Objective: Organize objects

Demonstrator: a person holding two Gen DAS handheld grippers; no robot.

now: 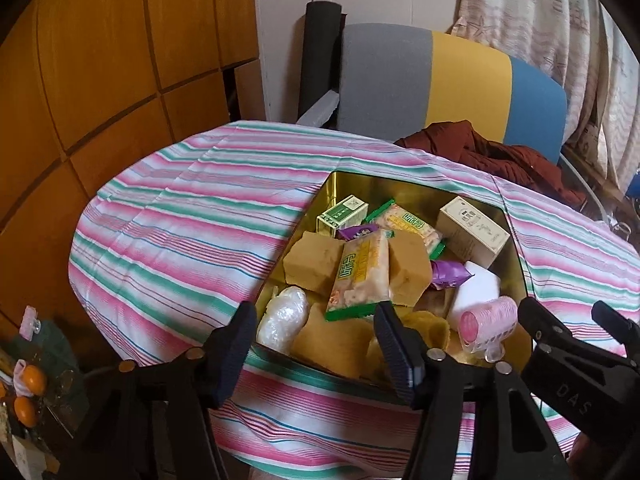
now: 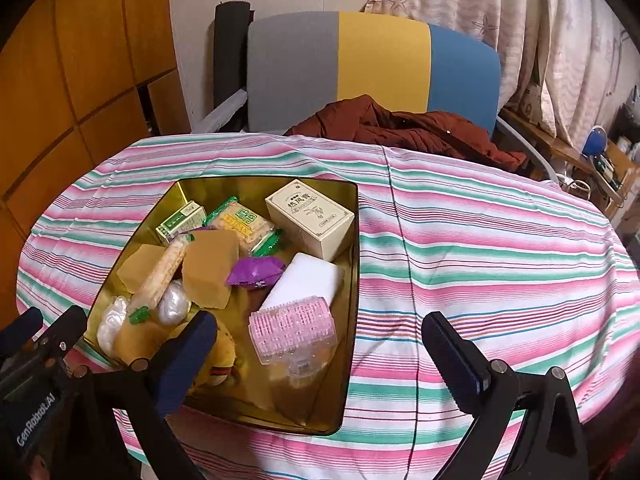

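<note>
From the left wrist camera I see my left tool (image 1: 316,344) with its pads spread apart and nothing between them, hanging over the near edge of the gold tin (image 1: 404,188). The tin sits on the surface under a striped cloth (image 1: 180,208). Inside it lie a green box (image 1: 342,214), a cream box (image 1: 472,232), two snack packs in clear wrap (image 1: 360,276), tan blocks (image 1: 312,260), a purple wrapper (image 1: 448,274), a white block (image 1: 480,286), a pink hair roller (image 1: 486,322) and a bundle of clear plastic (image 1: 282,318). The right tool (image 1: 560,320) pokes in at the right edge, just beside the tin.

From the right wrist camera my right tool (image 2: 316,356) is also wide open and empty. Its left pad hangs over the tin's near corner (image 2: 256,412) and its right pad over bare cloth (image 2: 500,260). The hair roller (image 2: 292,326) lies near the tin's front, touching the white block (image 2: 308,280). The cream box (image 2: 310,216) stands in the far right corner. A chair (image 2: 376,64) with a brown jacket (image 2: 408,128) stands behind the surface.
</note>
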